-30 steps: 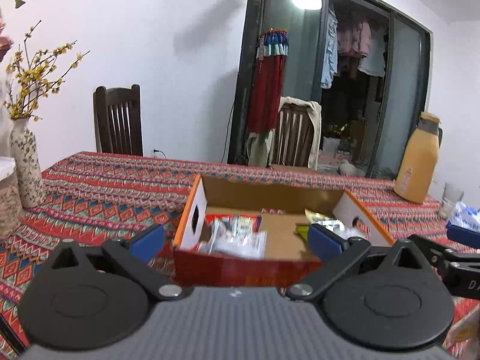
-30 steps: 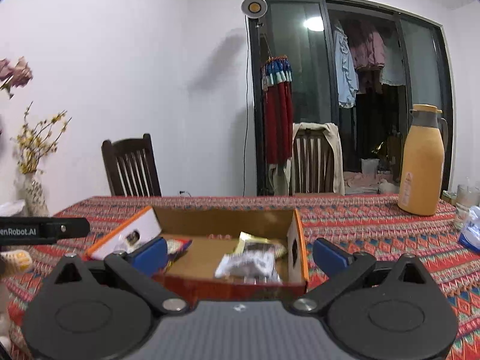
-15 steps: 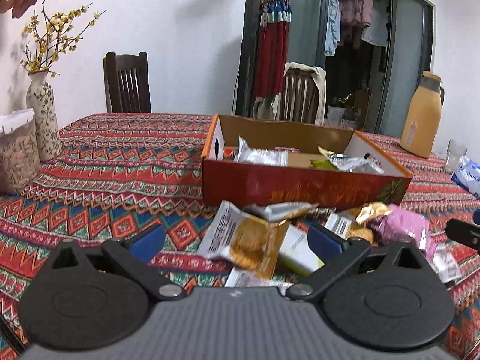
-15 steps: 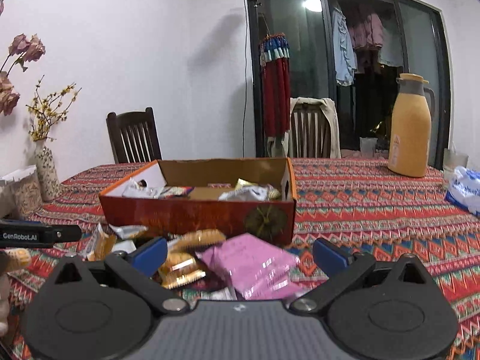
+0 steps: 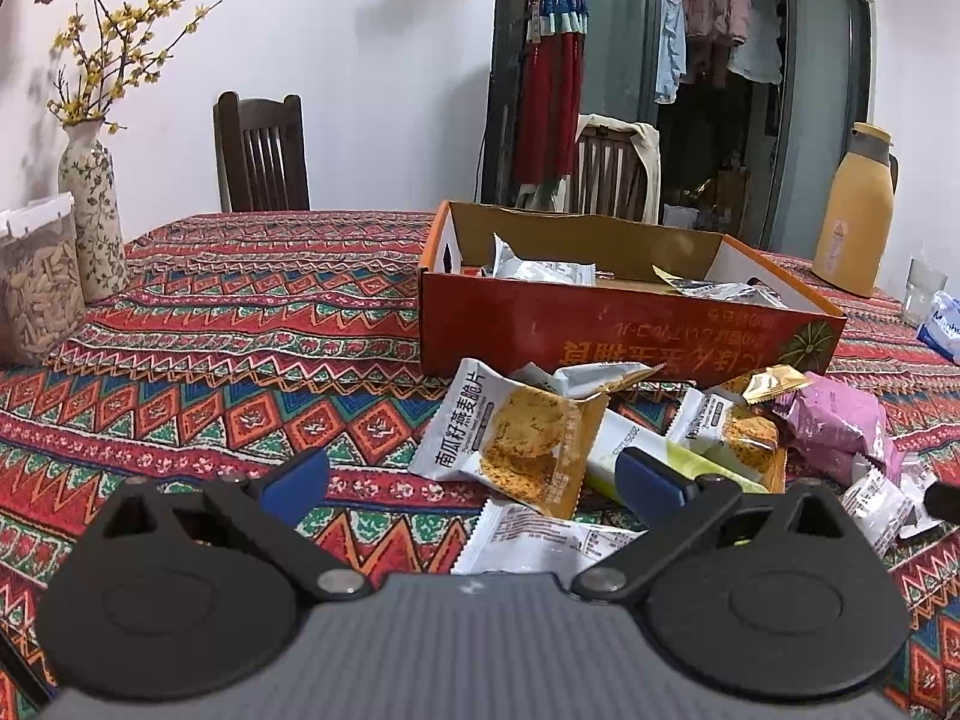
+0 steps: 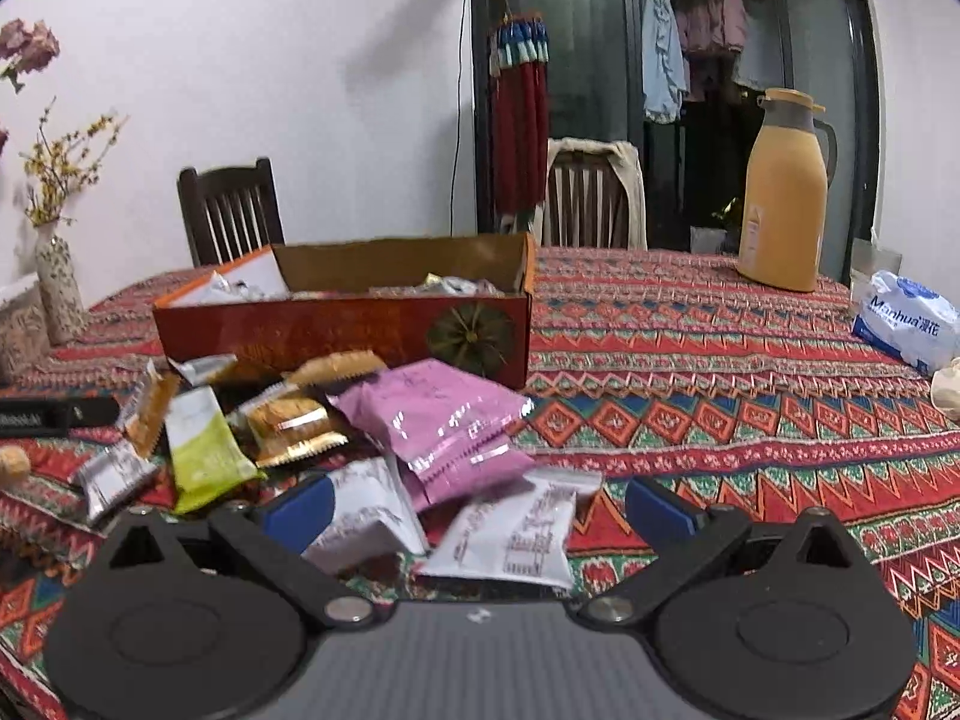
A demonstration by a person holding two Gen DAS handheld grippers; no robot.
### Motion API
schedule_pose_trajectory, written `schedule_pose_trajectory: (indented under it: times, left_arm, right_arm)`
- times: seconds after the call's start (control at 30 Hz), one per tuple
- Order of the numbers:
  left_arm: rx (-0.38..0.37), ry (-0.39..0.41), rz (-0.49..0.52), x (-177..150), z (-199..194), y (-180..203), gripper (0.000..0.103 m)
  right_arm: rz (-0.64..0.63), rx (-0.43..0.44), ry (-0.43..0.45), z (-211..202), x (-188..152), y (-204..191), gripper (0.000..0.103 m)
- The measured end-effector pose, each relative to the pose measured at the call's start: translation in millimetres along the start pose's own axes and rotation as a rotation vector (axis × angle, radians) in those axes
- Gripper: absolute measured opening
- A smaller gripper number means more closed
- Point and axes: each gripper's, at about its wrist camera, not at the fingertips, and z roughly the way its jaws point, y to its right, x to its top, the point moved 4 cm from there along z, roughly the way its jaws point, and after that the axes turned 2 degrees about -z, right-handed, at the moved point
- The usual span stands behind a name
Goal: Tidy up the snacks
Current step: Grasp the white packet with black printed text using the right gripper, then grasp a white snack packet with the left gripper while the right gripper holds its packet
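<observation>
Lying heaped on counter [image 5: 240,324] just before orange box [image 5: 600,336]: crinkled snack packets [image 5: 516,444], pink pack [image 6: 444,420]. Left claw [image 5: 474,480], right claw [image 6: 480,507] both gaping wide, gripping nothing.

A flowered vase [image 5: 90,210], a tan thermos [image 6: 780,192] and two wooden chairs [image 5: 261,153] surround the patterned tablecloth [image 5: 240,312].

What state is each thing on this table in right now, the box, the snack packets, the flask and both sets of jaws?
Cardboard box: open-topped, upright, a few packets inside.
Snack packets: sealed, piled loosely on the tablecloth in front of the box.
Pink packet: sealed, lying on the pile.
Flask: upright, lid on.
Left gripper: jaws open, empty.
Right gripper: jaws open, empty.
</observation>
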Motion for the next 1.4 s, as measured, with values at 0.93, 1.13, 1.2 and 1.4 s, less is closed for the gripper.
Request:
schedule_pose_trajectory:
  times: [0.93, 1.13, 1.2, 1.4]
  left_arm:
    - [-0.018, -0.021, -0.027, -0.8, 2.9, -2.5, 0.103]
    - [-0.017, -0.021, -0.029, -0.9, 3.1, -2.4, 0.103]
    - [-0.016, -0.021, -0.03, -0.9, 3.4, -2.2, 0.103]
    - [-0.015, -0.025, -0.033, -1.6, 3.3, -3.4, 0.103]
  right_arm:
    - [0.011, -0.068, -0.162, 45.9, -2.9, 17.5, 0.075]
    - [-0.004, -0.051, -0.153, 44.5, -3.7, 13.1, 0.067]
    - [0.01, -0.045, -0.146, 42.9, -4.7, 14.2, 0.065]
    - [0.012, -0.041, -0.117, 32.6, -10.3, 13.3, 0.051]
